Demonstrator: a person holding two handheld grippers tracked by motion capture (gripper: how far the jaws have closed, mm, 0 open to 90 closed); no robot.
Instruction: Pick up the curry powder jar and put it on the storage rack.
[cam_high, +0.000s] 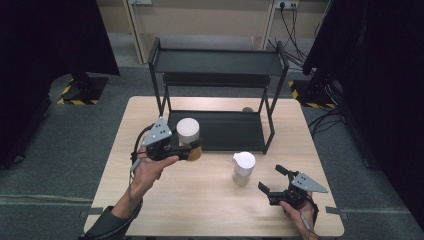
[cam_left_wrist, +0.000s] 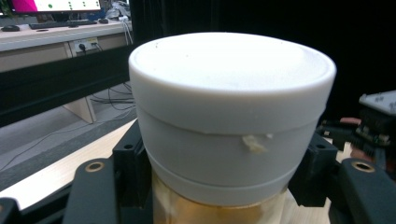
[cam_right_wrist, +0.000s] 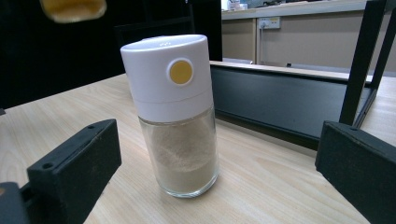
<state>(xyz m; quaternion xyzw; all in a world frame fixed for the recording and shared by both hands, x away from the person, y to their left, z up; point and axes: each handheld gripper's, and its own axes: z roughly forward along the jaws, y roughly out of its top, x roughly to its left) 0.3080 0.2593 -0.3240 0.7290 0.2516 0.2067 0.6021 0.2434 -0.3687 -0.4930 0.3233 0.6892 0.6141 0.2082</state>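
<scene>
Holding the white-lidded jar (cam_high: 189, 137) clamped just below its lid, the left gripper (cam_high: 186, 150) hangs near the black rack (cam_high: 218, 62); keep it level going in. The right gripper (cam_high: 272, 181), jaws spread, faces the white-capped seasoning shaker (cam_high: 243, 168) on the table (cam_high: 200, 200).

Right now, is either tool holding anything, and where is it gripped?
The left tool holds the white-lidded jar, jaws clamping just under the lid. The right tool is open, holding nothing, facing the shaker.
</scene>
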